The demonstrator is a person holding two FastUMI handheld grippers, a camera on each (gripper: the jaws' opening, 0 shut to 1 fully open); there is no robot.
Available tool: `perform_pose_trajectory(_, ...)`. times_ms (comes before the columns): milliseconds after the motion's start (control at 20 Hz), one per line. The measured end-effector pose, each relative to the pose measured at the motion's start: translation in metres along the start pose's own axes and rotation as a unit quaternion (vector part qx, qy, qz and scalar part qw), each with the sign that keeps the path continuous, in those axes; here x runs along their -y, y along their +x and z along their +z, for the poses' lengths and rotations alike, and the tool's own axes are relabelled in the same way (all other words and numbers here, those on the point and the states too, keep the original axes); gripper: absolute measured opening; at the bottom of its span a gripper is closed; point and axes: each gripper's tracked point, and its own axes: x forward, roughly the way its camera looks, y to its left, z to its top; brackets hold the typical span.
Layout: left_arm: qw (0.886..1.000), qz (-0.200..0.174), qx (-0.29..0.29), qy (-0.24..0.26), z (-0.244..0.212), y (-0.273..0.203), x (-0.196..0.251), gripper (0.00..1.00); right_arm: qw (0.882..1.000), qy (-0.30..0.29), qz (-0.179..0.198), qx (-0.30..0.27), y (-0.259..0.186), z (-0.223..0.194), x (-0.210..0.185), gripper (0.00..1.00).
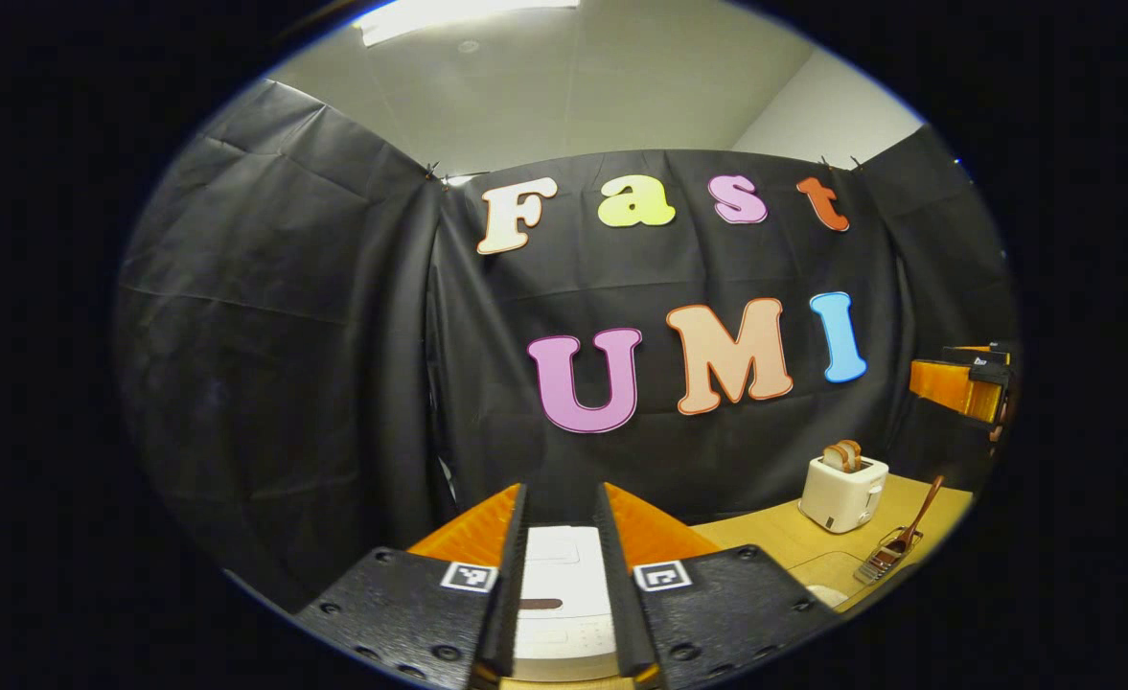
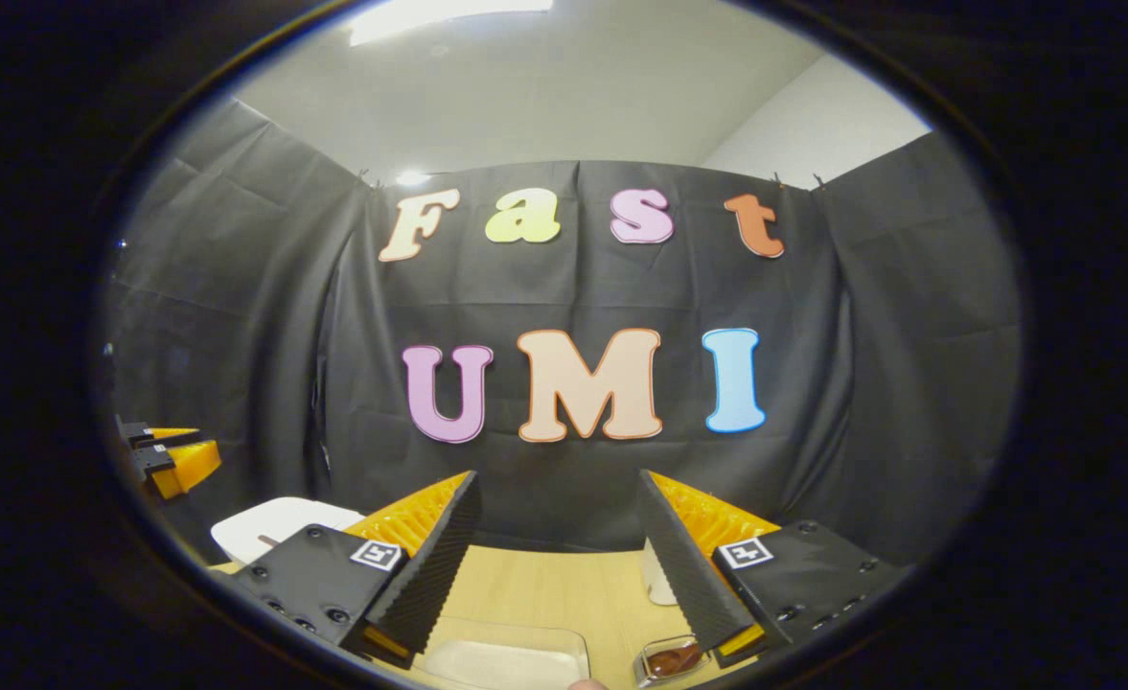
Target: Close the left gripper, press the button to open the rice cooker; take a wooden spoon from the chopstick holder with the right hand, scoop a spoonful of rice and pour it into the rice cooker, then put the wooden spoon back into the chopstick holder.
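Note:
The white rice cooker (image 1: 564,594) sits low in the left gripper view with its lid down, framed between the fingers of my left gripper (image 1: 564,491), which stand a narrow gap apart with nothing held. It also appears at the left of the right gripper view (image 2: 276,525). A wooden spoon (image 1: 923,508) stands in the chopstick holder (image 1: 889,556) on the table's right side. My right gripper (image 2: 558,476) is open wide and empty above the table. A shallow clear rice container (image 2: 506,661) lies just below it, and the holder (image 2: 669,659) is by its right finger.
A white toaster (image 1: 843,491) with bread slices stands on the wooden table (image 1: 765,537) near the back wall; part of the toaster (image 2: 657,575) peeks past the right finger. The other gripper shows at the frame's edge in each view (image 1: 966,383) (image 2: 166,455).

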Motion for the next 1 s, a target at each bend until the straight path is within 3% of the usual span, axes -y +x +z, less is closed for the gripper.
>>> perform_pose_trajectory(150,1.000,0.005,-0.004,-0.014,-0.004,0.003,-0.009,0.04,1.000,0.000,-0.002,-0.001,0.000,0.000,-0.001,1.00)
perform_pose_trajectory(250,0.999,-0.003,-0.004,-0.033,-0.008,0.006,-0.011,0.00,1.000,0.003,-0.006,-0.001,0.000,0.002,-0.001,1.00)
perform_pose_trajectory(600,0.997,-0.019,-0.046,-0.053,-0.052,0.020,-0.025,0.00,1.000,-0.002,-0.013,-0.002,-0.001,-0.002,-0.003,1.00)
perform_pose_trajectory(1000,0.988,-0.040,-0.138,-0.052,-0.143,0.027,-0.021,0.00,0.999,-0.011,-0.032,-0.008,-0.006,-0.002,0.005,1.00)
